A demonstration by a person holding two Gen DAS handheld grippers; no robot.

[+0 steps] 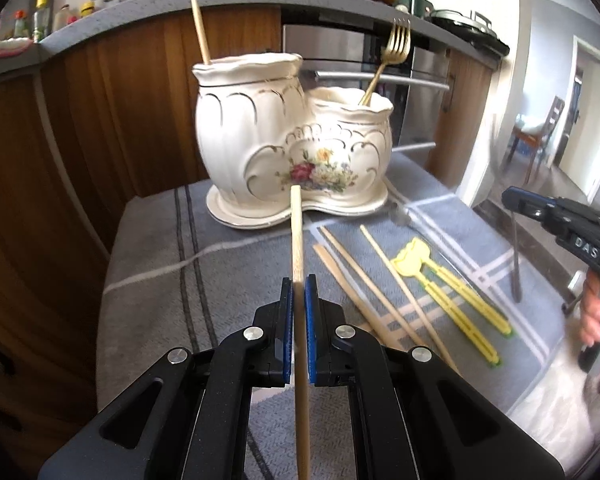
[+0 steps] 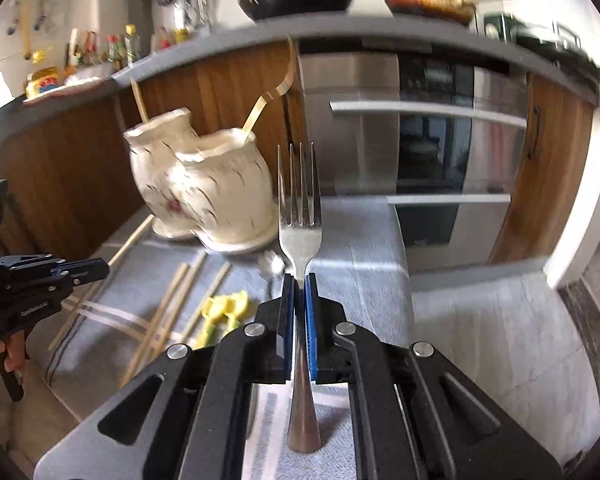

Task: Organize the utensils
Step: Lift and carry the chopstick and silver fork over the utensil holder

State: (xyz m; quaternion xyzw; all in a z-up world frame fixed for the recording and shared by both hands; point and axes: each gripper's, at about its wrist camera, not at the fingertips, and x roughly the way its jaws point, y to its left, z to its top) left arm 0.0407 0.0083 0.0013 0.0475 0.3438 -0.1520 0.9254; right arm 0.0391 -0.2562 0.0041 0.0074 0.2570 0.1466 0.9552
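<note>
My left gripper [image 1: 299, 292] squeezes a wooden chopstick [image 1: 297, 236] that pokes out ahead toward the white holder [image 1: 284, 136] (a gold fork [image 1: 392, 52] already stands in it), and my right gripper [image 2: 299, 292] pinches a silver fork [image 2: 300, 220], prongs up, beside that holder.

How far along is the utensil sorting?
Done: one chopstick in the holder's tall pot, gold fork in the short one. In hand: left tongs grip a chopstick, right tongs a silver fork. Left: loose chopsticks and yellow training chopsticks.
</note>
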